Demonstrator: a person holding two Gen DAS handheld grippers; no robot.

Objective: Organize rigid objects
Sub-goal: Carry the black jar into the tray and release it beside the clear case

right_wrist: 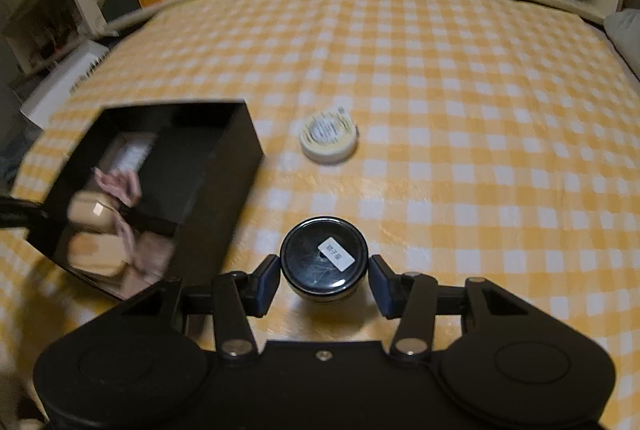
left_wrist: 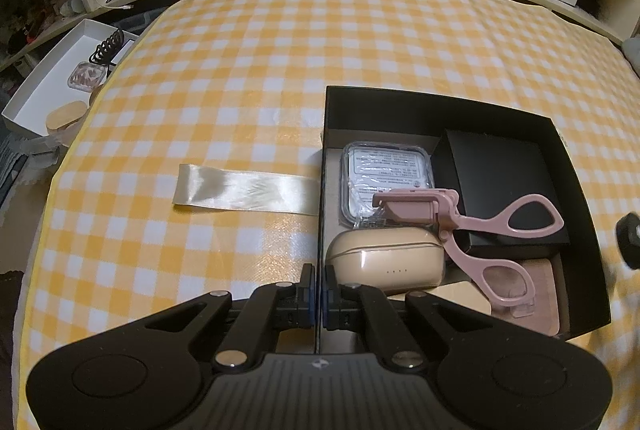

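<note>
left gripper (left_wrist: 319,294) clamped on black box (left_wrist: 576,165) wall | right gripper (right_wrist: 324,282) spread around black jar (right_wrist: 324,262), low over tablecloth (right_wrist: 480,149)

Black box part-filled; two round tins lay outside it on the checked cloth.

The open black box (left_wrist: 400,101) held a pink eyelash curler (left_wrist: 460,230) lying across a beige earbud case (left_wrist: 388,262), a clear-lidded container (left_wrist: 386,169) behind them and a small black box (left_wrist: 500,185) to their right. A round black jar (right_wrist: 324,260) with a white label stood upright near the box; a cream tin (right_wrist: 329,135) sat further off.
</note>
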